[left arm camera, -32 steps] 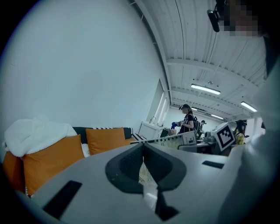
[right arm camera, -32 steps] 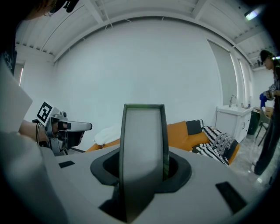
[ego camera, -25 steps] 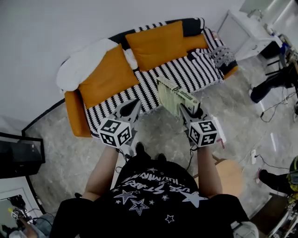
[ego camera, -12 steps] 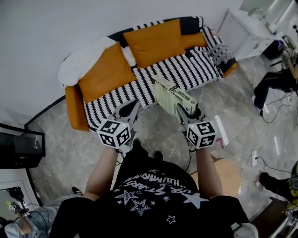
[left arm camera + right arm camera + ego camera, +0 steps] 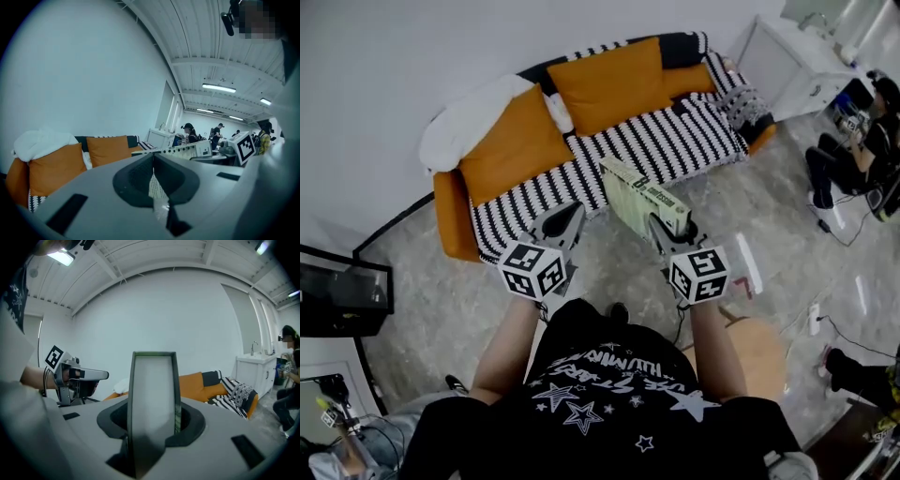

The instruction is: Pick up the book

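Note:
The book [image 5: 642,195], green-covered with pale page edges, hangs above the floor in front of the sofa. My right gripper [image 5: 671,231] is shut on its near end. In the right gripper view the book [image 5: 154,394] stands upright between the jaws and fills the gap. My left gripper [image 5: 567,221] is level with it on the left, shut, with nothing held and apart from the book. In the left gripper view the jaws meet at the tips [image 5: 152,159]; the book [image 5: 187,149] and the right gripper's marker cube [image 5: 246,145] lie off to the right.
An orange sofa [image 5: 455,234] with a striped blanket [image 5: 675,141], orange cushions and a white pillow stands along the wall. A white cabinet [image 5: 797,66] is at the back right, with a seated person [image 5: 862,150] near it. A round wooden stool [image 5: 759,352] is by my right side.
Both grippers and the held book have drifted slightly left in the head view. The grip on the book is unchanged. The person at the right has shifted position.

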### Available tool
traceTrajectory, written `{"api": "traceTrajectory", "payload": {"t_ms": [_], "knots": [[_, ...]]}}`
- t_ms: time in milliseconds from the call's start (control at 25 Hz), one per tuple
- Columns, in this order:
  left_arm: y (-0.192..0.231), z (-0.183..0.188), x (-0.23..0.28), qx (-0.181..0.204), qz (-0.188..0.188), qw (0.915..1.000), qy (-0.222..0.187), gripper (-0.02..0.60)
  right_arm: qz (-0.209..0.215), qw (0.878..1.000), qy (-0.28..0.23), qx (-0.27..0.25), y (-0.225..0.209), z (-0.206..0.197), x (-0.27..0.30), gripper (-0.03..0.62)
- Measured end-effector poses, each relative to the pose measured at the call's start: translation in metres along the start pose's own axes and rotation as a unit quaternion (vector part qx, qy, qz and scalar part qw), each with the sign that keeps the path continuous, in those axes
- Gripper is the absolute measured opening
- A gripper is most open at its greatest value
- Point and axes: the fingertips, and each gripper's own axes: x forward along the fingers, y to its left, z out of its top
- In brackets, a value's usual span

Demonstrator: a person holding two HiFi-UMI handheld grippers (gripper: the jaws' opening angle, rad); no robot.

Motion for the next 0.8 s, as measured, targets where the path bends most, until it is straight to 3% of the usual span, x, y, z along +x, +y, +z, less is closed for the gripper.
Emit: {"api": "traceTrajectory", "payload": {"t_ms": [280,800], "knots": [[0.002,-0.005,-0.012,-0.002,-0.007,1.0000,-0.004,0.009,-0.003,1.000,0.000,-0.005,0.014,0.000,0.005,0.170],[0.048,0.000,-0.062,-0.004,-0.013,0.9999,-0.001,0.009,-0.008,1.000,-0.001,-0.009,0.074,0.017,0.033,0.170]]}}
